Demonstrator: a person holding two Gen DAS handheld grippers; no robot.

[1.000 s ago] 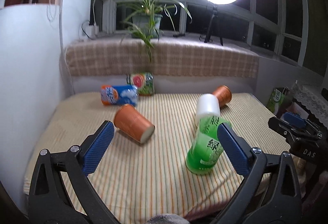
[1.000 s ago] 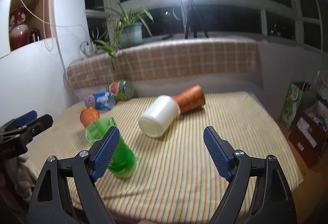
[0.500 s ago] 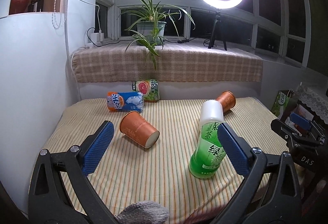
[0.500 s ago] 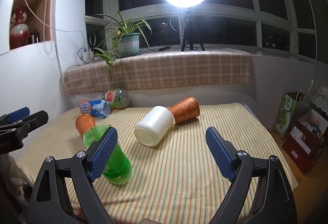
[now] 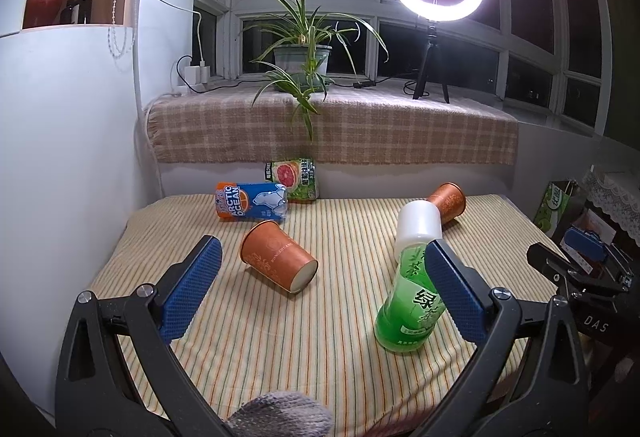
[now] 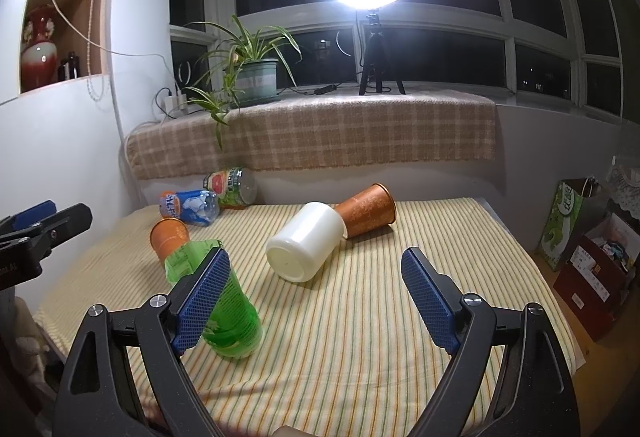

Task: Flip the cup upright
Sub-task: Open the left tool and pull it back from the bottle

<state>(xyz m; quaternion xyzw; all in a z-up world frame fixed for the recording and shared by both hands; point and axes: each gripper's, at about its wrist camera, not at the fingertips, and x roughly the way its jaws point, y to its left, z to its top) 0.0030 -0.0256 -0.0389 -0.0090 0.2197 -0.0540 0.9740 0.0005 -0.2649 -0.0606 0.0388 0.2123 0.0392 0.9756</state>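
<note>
Three cups lie on their sides on the striped tablecloth (image 5: 256, 349). An orange paper cup (image 5: 277, 256) lies left of centre, base toward me; it also shows in the right wrist view (image 6: 169, 237). A white cup (image 5: 418, 222) lies at the right, with its base facing the right wrist view (image 6: 305, 246). A second orange cup (image 5: 448, 197) lies behind it, also seen in the right wrist view (image 6: 366, 209). My left gripper (image 5: 320, 285) is open and empty, short of the near orange cup. My right gripper (image 6: 316, 297) is open and empty, short of the white cup.
A green bottle (image 5: 412, 305) lies tilted near the front, also in the right wrist view (image 6: 224, 309). A blue bottle (image 5: 251, 201) and a grapefruit-label bottle (image 5: 292, 177) lie at the back. A wall stands left. Boxes (image 6: 592, 261) stand off the right edge.
Both grippers have risen slightly and tilted up, so the table sits lower in view. No object has moved. Both stay open.
</note>
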